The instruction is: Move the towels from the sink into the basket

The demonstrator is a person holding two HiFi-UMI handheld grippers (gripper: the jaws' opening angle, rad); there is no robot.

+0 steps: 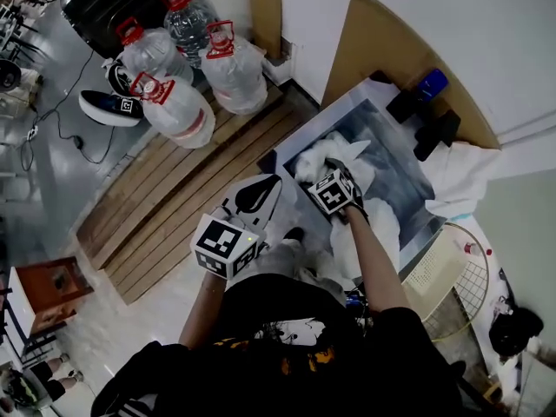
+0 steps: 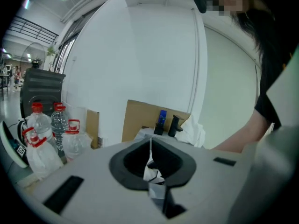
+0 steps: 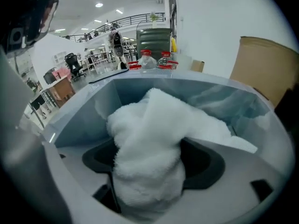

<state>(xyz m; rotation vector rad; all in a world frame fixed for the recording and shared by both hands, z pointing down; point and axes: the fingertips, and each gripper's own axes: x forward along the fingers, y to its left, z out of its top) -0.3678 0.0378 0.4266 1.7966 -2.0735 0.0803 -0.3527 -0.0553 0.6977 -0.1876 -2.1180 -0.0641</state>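
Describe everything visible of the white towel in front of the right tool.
The white towel looks like fluffy terry cloth, crumpled into a thick, soft bunch with rounded folds. It lies in the pale blue-grey sink, heaped against more white cloth behind it. Its near end hangs down between the jaws of the right tool, which stand wide apart around it and do not look clamped on it. No print or stain shows.

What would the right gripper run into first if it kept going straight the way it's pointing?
The white towel heaped in the sink; it sits between the open jaws of the right gripper.
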